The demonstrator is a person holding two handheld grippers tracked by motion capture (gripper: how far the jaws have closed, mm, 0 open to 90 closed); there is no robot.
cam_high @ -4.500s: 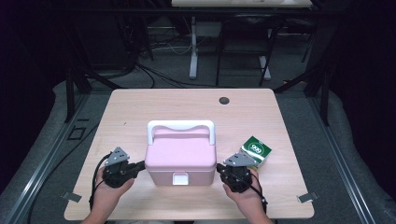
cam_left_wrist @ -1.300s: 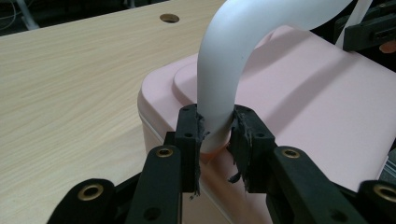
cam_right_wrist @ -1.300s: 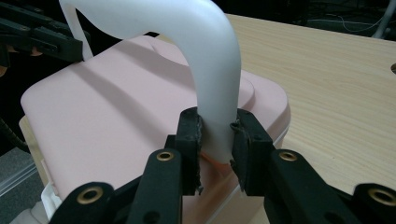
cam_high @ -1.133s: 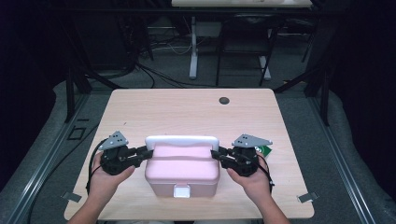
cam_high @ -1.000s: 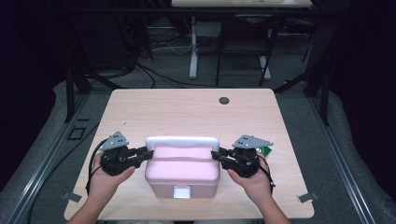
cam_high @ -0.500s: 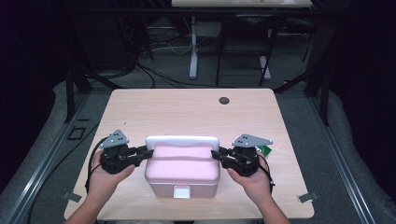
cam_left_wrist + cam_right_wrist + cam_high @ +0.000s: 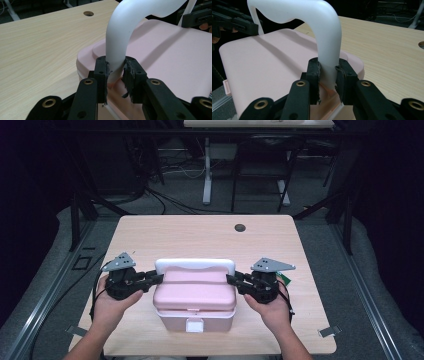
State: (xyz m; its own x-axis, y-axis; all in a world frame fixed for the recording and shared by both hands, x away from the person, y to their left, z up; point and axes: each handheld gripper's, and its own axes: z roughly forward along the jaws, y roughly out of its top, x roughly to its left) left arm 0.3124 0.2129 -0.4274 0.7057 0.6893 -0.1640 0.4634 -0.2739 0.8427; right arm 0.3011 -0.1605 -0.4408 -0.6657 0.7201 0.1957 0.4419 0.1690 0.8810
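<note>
My left gripper (image 7: 156,279) is clamped on the left end of the white handle (image 7: 195,265) of the pink box (image 7: 195,297); in the left gripper view the pads press the handle's foot from both sides. My right gripper (image 7: 233,280) grips the handle's right end the same way. The box sits lid closed at the near middle of the worktop (image 7: 200,235), between my hands. A green packet (image 7: 286,279) lies just beyond my right gripper.

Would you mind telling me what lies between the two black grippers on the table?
The pink plastic lunch box with its white arched handle sits between the left gripper and right gripper, as the high view shows.
</note>
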